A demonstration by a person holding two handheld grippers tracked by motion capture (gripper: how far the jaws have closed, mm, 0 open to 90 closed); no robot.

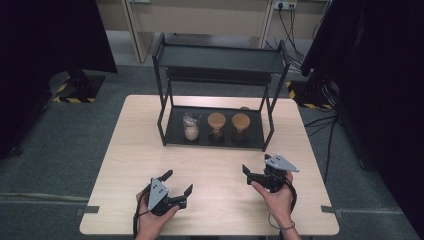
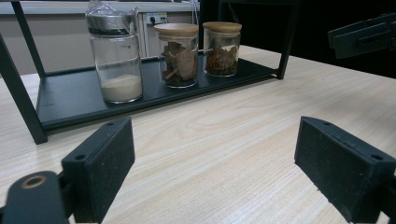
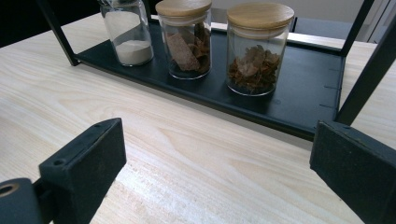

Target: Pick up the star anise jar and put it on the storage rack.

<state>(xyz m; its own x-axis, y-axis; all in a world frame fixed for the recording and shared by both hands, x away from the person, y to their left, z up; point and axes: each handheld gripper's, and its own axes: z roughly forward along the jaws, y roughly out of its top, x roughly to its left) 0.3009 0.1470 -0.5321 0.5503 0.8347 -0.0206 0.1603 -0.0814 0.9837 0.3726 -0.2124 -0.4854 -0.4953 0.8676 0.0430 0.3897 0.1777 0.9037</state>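
On the light wooden table (image 1: 215, 165), the left gripper (image 1: 178, 183) sits low at the near edge in a person's left hand (image 1: 150, 220), its two black jaws spread wide apart with nothing between them. From it, the black two-tier metal rack (image 1: 220, 60) lies at about one o'clock, well apart. On the rack's black lower tray (image 1: 175, 132) three jars stand upright in a row. Leftmost is a clear glass jar with a metal lid and white powder at its bottom (image 1: 191, 126). Just beside it stands a clear glass jar with a round wooden lid holding brown bark-like pieces (image 1: 216, 125), then a second wooden-lidded glass jar of brown dried bits (image 1: 240, 124). The right gripper (image 1: 255, 165), held in the right hand (image 1: 277, 200), rests near the table's right side, jaws likewise wide apart and empty; the jars lie at about eleven o'clock from it, well apart.
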